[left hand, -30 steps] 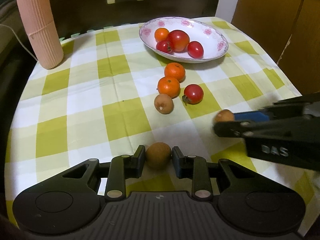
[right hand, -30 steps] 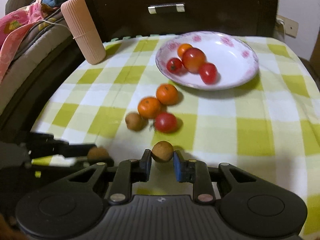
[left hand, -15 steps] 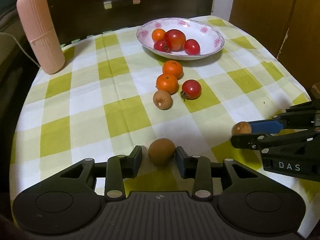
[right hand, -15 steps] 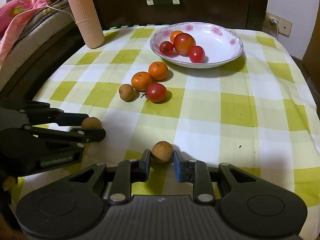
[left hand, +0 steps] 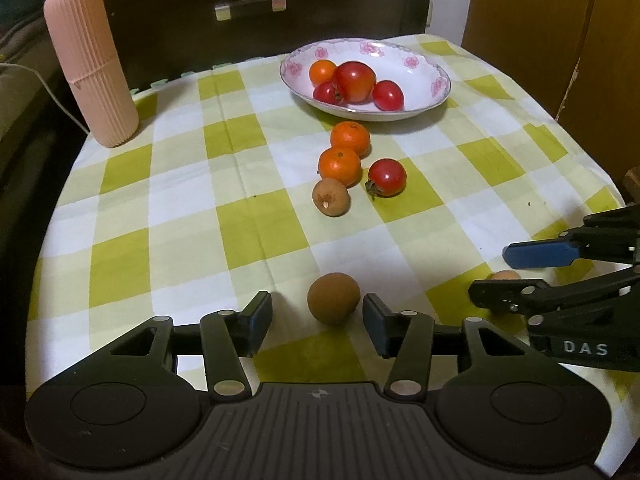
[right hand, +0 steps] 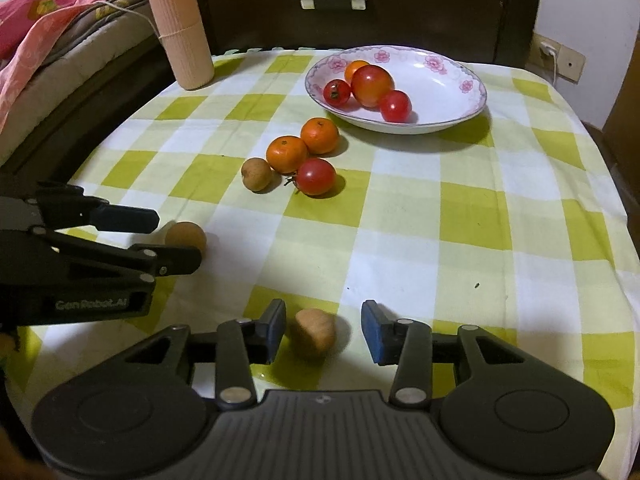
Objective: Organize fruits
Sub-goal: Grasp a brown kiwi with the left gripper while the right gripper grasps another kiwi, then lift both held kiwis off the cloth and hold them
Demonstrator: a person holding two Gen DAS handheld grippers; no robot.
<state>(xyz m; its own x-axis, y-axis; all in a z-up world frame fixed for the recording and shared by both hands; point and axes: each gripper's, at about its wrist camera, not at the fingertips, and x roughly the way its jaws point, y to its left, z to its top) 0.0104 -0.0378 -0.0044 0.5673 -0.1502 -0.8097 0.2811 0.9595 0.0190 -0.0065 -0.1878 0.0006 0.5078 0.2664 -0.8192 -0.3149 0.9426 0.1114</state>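
On the checked table (left hand: 168,208), both grippers are opening: left gripper (left hand: 316,318) releasing a brown fruit (left hand: 333,298), right gripper (right hand: 323,330) releasing another brown fruit (right hand: 314,333); plate (right hand: 460,110) at twelve o'clock.

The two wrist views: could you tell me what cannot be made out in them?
- Left view: the brown fruit by the right gripper is mostly hidden behind its lower finger.
- Right view: the fruit in the right gripper is blurred.
- Neither view shows the person's hands.

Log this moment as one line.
left gripper: opening, brown fruit between, unpressed | right gripper: opening, second brown fruit between, unpressed | both fruits on cloth
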